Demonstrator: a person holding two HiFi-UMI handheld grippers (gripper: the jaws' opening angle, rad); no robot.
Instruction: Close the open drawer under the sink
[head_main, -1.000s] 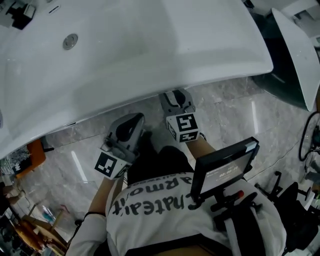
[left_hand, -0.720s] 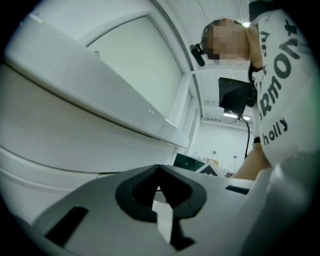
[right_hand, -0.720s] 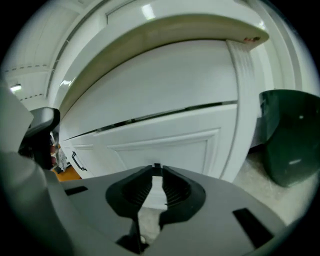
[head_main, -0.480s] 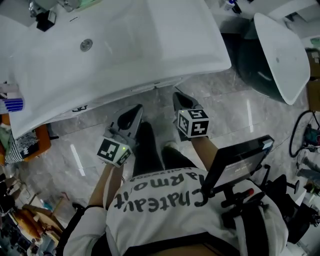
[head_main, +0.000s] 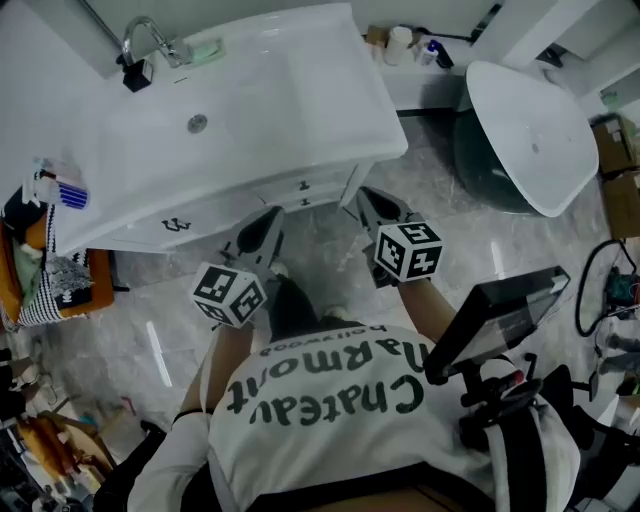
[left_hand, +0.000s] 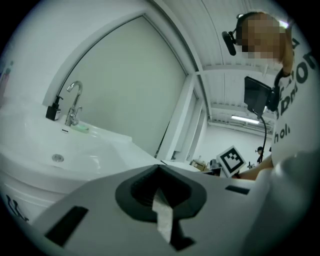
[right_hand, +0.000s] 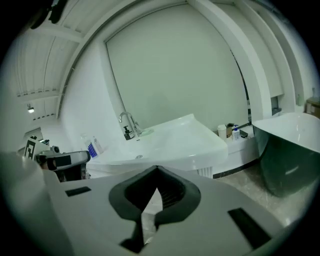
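Nearest the camera, both tongs are up in front of the person's chest. The left gripper (head_main: 268, 220) has its jaws together with nothing between them. The right gripper (head_main: 370, 197) is pinched closed and empty too.

Just past their tips is a strip of marble floor (head_main: 330, 245), then the white cabinet. The drawer (head_main: 300, 190) sits under the sink (head_main: 340, 130), and from above its front looks flush with the cabinet face, so I'd call it pushed home. Neither tong touches it.

Further back, the faucet (head_main: 150, 38) stands at the far rim. Bottles (head_main: 400, 45) sit on a ledge, and the tub (head_main: 530, 140) lies off to the right.

What could go wrong? If the drawer hasn't seated fully it could creep back out, and with both tongs clear of it nothing holds it in. The tips also point toward the basin's front edge, so a careless swing could knock the rim. The screen (head_main: 500, 315) carried at the person's right side is bulky, and it could catch the tub if they turn.

Only the head view shows the drawer front and its handles. The gripper views look across the basin top and give no clear read of that front. They do show the pads meeting, while the head view sees only the tongs' backs. The right gripper view also catches the left tong at its edge.
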